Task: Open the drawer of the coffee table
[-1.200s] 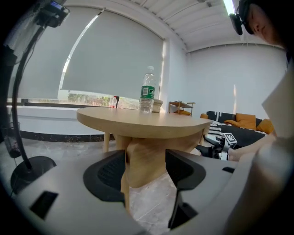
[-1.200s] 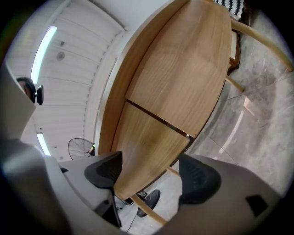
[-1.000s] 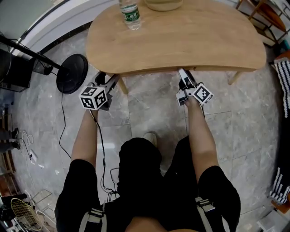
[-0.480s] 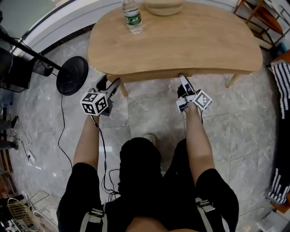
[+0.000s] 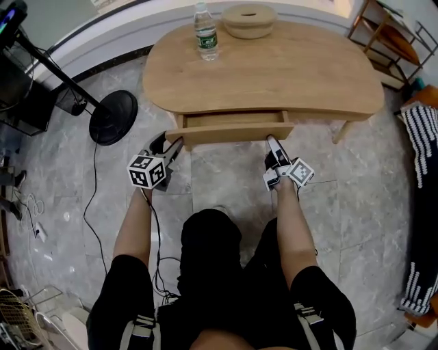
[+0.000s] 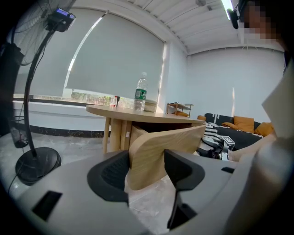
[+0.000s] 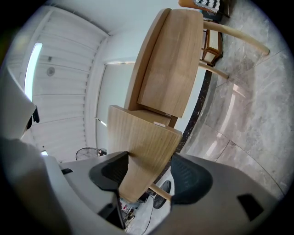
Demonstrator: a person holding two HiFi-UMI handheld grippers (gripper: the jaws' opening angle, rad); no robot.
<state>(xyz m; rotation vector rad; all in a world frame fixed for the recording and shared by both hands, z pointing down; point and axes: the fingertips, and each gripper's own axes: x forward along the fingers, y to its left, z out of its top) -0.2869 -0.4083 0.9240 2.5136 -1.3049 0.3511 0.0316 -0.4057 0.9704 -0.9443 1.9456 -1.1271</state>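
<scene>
**Desk drawer stands partly open, a tool clamped on each end**

A person in black holds two tools to the near side of a light wooden, bean-shaped desk (image 5: 308, 75), where the drawer (image 5: 233, 119) juts out partway from under the top, toward the person. The left tool (image 5: 176, 141) is clenched on the left end of the drawer front (image 5: 233, 132), and the right tool (image 5: 274, 142) grips its right end. In each gripper view the wooden panel fills the space between the dark pads (image 6: 112, 174). Both sets of jaws have just been closing on that panel. The right tool lies rolled onto its side, so the desk looks upended in its view.

On the desk's far edge a clear water bottle (image 5: 206, 33) with a green label stands upright, just left of a round wooden container (image 5: 250, 20). The black round base of a floor fan (image 5: 113, 117) rests on the grey marble floor (image 5: 226, 178), left of the desk.
</scene>
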